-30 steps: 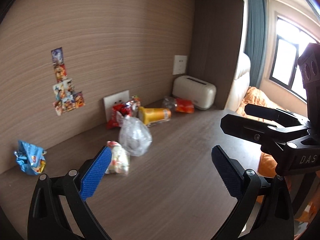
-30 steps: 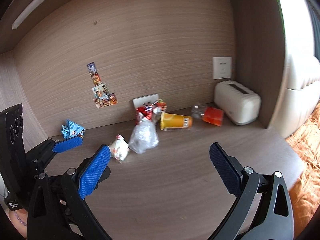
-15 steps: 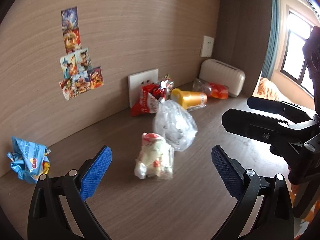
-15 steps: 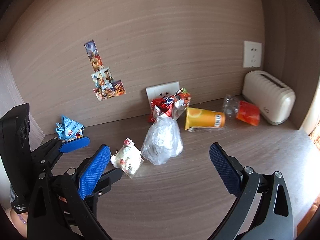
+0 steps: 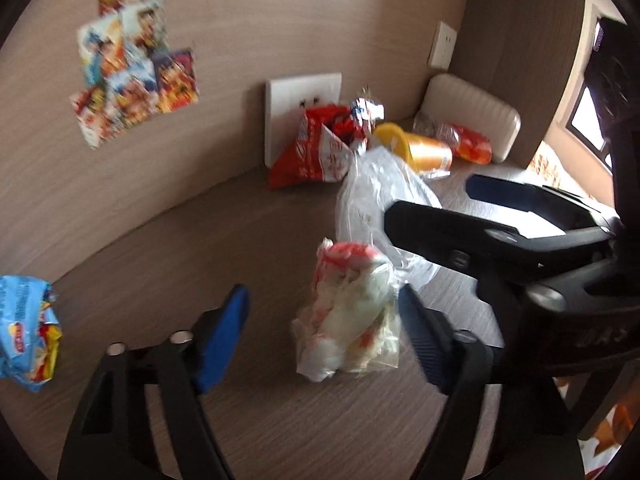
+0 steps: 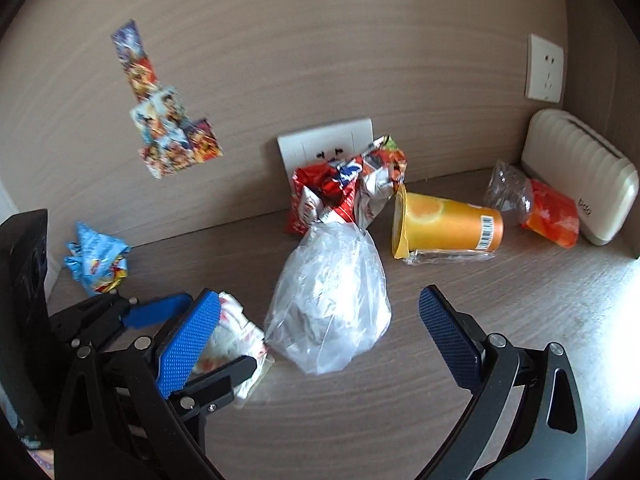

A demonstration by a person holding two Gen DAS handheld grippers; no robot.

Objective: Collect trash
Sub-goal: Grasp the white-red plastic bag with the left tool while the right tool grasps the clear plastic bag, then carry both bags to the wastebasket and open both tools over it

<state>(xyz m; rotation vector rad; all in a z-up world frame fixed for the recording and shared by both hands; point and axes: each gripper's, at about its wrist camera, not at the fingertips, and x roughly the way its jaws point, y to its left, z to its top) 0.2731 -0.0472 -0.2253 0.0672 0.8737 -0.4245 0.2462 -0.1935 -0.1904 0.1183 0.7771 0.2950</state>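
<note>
A wood-grain desk [image 6: 540, 320] holds scattered trash. At lower centre of the left wrist view lies a crumpled white-and-red wrapper [image 5: 352, 312], soft and lumpy, between the closing blue-padded jaws of the left gripper [image 5: 324, 332], whose pads do not yet press it. Just behind it sits a crinkled clear plastic bag [image 6: 332, 300], knotted at the top, between the wide-apart fingers of the right gripper [image 6: 320, 332] (nothing is gripped). Both grippers angle downward. Farther back lie a shiny red snack bag [image 6: 320, 196], a toppled orange cup [image 6: 448, 224] and, at far left, a blue wrapper [image 6: 96, 260].
</note>
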